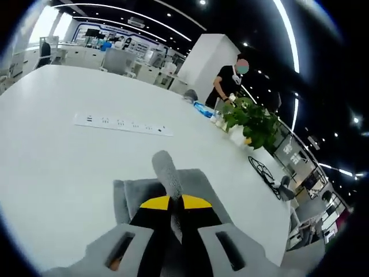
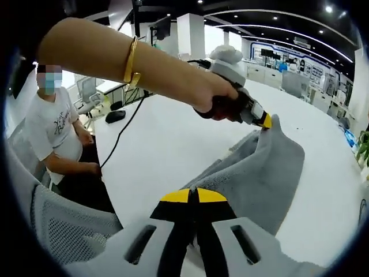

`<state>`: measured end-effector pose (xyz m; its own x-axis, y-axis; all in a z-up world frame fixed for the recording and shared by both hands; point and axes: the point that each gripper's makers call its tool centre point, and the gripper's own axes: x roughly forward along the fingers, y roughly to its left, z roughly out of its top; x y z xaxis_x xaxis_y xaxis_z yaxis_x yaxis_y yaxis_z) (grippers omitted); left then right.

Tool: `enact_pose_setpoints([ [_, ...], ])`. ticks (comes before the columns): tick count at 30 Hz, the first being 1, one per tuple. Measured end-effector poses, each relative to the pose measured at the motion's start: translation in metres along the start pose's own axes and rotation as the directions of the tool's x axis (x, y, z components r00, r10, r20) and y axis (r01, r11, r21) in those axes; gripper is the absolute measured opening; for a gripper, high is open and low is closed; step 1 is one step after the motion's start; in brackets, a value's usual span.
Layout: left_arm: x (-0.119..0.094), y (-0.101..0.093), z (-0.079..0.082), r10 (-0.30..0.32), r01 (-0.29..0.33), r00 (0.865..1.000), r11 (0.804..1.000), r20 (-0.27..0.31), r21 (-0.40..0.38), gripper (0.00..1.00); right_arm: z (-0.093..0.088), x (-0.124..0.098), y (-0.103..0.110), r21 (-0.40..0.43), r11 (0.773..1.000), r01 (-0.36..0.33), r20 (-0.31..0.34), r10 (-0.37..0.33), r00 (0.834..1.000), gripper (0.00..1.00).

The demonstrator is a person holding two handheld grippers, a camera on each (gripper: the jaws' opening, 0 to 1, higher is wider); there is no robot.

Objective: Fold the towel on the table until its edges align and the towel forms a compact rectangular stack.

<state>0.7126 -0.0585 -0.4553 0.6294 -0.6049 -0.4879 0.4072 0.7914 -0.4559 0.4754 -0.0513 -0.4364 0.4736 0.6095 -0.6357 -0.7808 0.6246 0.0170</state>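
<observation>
I have both tools clamped on the soft grey cloth towel [image 2: 265,173]: my left tool [image 2: 266,122] and right tool [image 2: 193,199] each pinch a lifted edge above the white bench [image 1: 52,144]. Mid-fold, I judge; next, carry both corners across and lay them aligned.

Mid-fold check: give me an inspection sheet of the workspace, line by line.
Surface: white table, mostly bare.
Job's things: grey towel, lifted off the table, not yet a stack.
Clutter: white power strip; potted plant; bottles beside it.
Grippers: left gripper shut on towel's edge; right gripper shut on towel.
Cables: black cable trailing over the table edge.
Surroundings: open office; seated person; standing person; mesh chair.
</observation>
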Motion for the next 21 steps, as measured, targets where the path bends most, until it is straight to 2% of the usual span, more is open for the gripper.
enact_pose_setpoints([
  [5,-0.001,0.012,-0.004,0.018,-0.018,1.0,1.0,-0.014,-0.006,0.05,-0.006,0.008,0.008,0.0,1.0,-0.016,-0.023,0.016,1.0,0.0],
  [13,-0.007,0.02,-0.014,0.044,-0.044,0.999,0.999,-0.02,-0.024,0.05,-0.013,0.017,0.016,-0.027,0.999,-0.034,-0.047,0.033,0.998,0.0],
  [18,-0.01,0.023,-0.017,0.058,-0.059,0.998,0.997,-0.019,-0.044,0.05,-0.024,0.025,0.022,-0.047,0.998,-0.052,-0.078,0.048,0.996,0.0],
  [21,-0.011,0.034,-0.025,0.075,-0.077,0.997,0.996,-0.026,-0.053,0.04,-0.027,0.026,0.023,-0.049,0.997,-0.059,-0.088,0.054,0.995,0.0],
])
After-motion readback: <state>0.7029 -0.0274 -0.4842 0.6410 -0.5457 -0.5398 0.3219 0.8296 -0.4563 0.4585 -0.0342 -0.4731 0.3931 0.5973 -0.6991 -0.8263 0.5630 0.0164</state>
